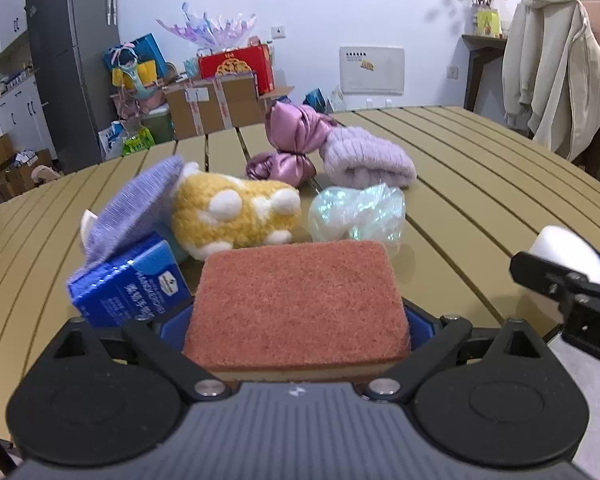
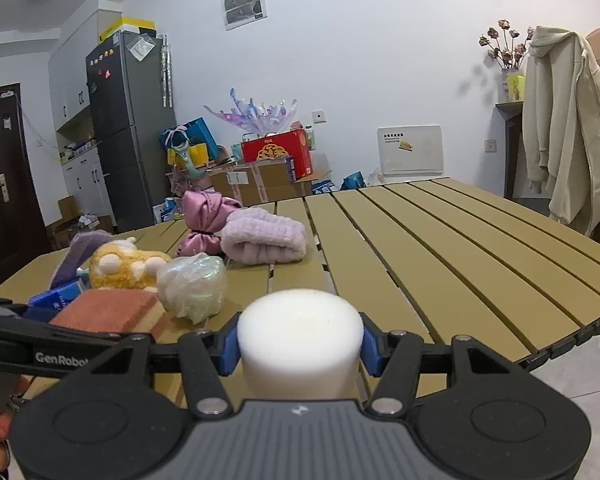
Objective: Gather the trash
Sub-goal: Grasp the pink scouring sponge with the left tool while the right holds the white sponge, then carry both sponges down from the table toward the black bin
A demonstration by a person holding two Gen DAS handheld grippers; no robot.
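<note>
My left gripper is shut on a sponge with a reddish scouring top and yellow base, held above the near table edge. My right gripper is shut on a white foam cylinder; it also shows at the right of the left wrist view. The sponge shows at the left of the right wrist view. A crumpled clear plastic bag lies on the table just beyond the sponge. A blue carton lies at the left.
On the slatted tan table lie a yellow plush toy, a purple cloth, a pink satin bow and a lilac folded towel. A coat hangs at the right. Boxes and a fridge stand behind.
</note>
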